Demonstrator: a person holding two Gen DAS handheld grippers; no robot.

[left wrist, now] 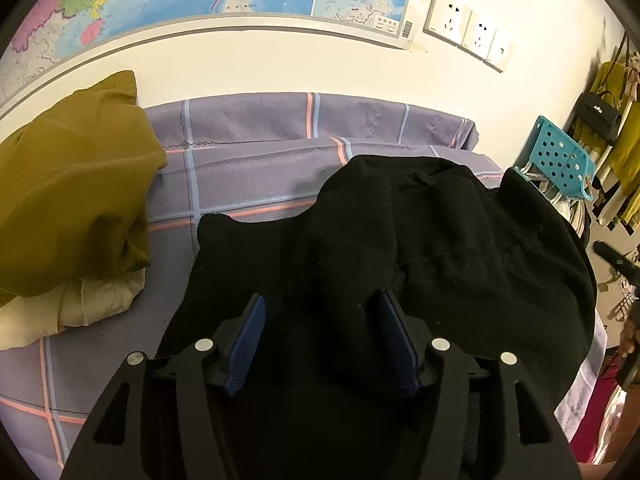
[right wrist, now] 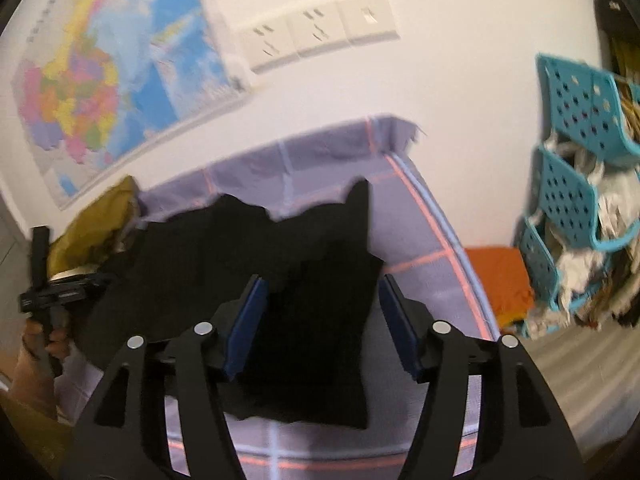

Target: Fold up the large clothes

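A large black garment (left wrist: 420, 240) lies bunched on the purple checked bed sheet (left wrist: 248, 168). My left gripper (left wrist: 320, 312) is open, its blue-padded fingers spread wide just above the garment's near part, with black cloth between them but not pinched. In the right wrist view the same garment (right wrist: 312, 280) spreads across the sheet (right wrist: 420, 240). My right gripper (right wrist: 320, 292) is open above its near right part, gripping nothing. The left gripper and the hand holding it show at the far left of that view (right wrist: 52, 296).
A mustard garment (left wrist: 68, 200) on a beige one (left wrist: 88, 304) lies at the left of the bed. A teal perforated rack (right wrist: 576, 200) stuffed with cloth stands right of the bed. A map and wall sockets (left wrist: 468, 28) hang on the wall behind.
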